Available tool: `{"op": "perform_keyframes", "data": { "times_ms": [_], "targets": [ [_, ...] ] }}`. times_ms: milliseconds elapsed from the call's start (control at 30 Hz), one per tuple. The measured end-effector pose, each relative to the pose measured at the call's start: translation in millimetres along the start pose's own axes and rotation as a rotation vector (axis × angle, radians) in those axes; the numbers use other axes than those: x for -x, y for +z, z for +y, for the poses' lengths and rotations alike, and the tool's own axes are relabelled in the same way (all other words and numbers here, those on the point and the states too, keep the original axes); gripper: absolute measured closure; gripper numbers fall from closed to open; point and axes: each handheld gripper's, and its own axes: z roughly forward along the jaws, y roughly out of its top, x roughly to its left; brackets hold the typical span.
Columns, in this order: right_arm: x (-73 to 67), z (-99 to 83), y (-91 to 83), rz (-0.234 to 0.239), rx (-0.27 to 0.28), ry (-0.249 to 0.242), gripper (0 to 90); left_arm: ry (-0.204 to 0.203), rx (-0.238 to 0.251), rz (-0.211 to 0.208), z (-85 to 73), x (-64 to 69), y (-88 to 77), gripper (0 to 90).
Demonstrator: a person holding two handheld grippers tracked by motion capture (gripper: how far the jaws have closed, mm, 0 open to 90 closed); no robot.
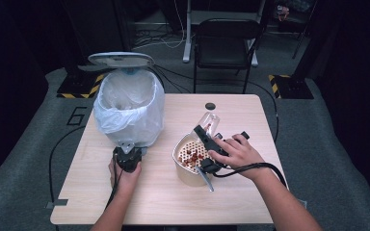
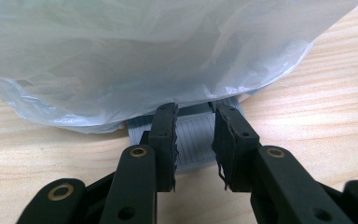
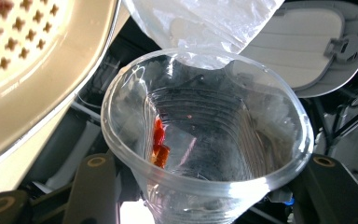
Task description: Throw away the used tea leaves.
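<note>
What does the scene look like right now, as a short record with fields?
left gripper: pressing the grey pedal at the foot of the bin; its jaws straddle the pedal
bin: lid up, lined with a white bag
right gripper: shut on clear plastic cup, tipped over the strainer bowl
cup contents: a few red pieces stuck inside
strainer bowl: cream, perforated insert with red bits, on the table

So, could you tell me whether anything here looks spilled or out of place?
Nothing looks spilled. The clear cup, tipped on its side in the right gripper, has a few red bits stuck inside; more lie on the strainer.
</note>
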Motion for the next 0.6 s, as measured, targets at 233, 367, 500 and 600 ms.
{"op": "perform_keyframes", "data": {
  "times_ms": [233,367,500,600],
  "targets": [
    [19.8,-11.7,0.7,0.010,0.032,0.274,44.4,0.022,0.007,0.018,0.6,-1.3,-0.3,69.4],
    [28.6,-17.7,1.9,0.028,0.056,0.406,44.4,0.002,-0.002,-0.001,0.0,-0.2,-0.1,69.4],
    [30.0,-25.1,4.0,0.080,0.061,0.658,44.6,-0.002,0.000,-0.002,0.0,-0.2,0.0,69.4],
    [29.7,-33.3,6.9,0.094,0.074,0.819,44.5,-0.001,0.000,-0.003,0.0,-0.3,0.0,69.4]
  ]
}}
